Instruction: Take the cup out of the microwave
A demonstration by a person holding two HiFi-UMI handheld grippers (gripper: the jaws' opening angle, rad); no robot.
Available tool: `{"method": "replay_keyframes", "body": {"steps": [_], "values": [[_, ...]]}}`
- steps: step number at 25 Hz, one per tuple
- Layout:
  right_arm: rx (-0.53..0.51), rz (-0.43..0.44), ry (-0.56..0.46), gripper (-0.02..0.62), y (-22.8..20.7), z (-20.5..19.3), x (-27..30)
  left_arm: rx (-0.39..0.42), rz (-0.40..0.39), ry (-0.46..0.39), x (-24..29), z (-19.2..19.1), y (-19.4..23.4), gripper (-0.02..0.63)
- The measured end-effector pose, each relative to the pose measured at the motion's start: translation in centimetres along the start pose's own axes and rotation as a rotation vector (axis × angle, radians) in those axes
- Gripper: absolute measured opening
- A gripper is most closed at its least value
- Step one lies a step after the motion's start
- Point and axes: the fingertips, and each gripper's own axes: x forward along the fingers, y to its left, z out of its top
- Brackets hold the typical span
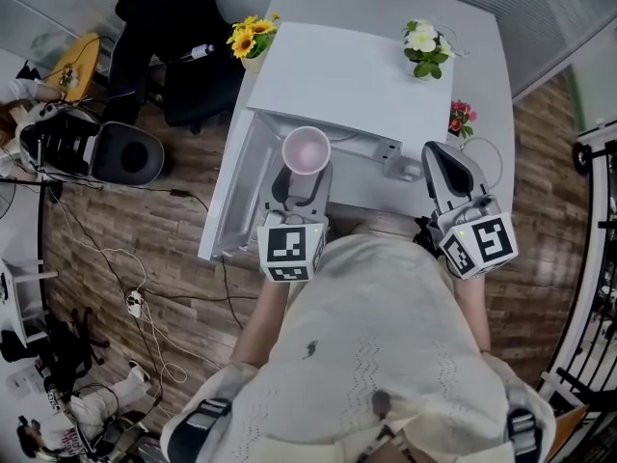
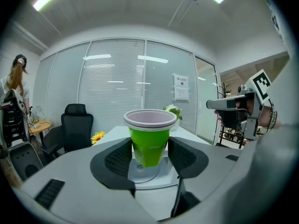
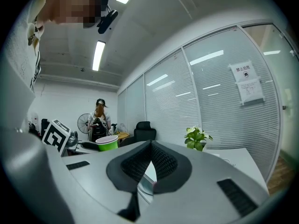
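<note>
left claw (image 2: 149, 158): closed on the green cup (image 2: 149, 143), one pad against each side of its lower body; the cup is upright with its pink-white rim above the jaws. in the head view the cup sits clear of the white microwave (image 1: 359, 77), just in front of its top edge and beside the open door (image 1: 234, 191). right claw (image 3: 150, 161): jaws pressed together, nothing between them, held off to the right. the microwave stands on the bench (image 1: 484, 61).
</note>
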Motion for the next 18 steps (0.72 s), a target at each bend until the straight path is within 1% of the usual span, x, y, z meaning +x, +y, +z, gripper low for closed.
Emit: {"method": "replay_keyframes", "body": {"steps": [18], "values": [[-0.002,0.005,0.022,0.006,0.6,-1.0,0.0,0.000,-0.023,0.030,0.0,-1.4,-0.7,0.264]]}}
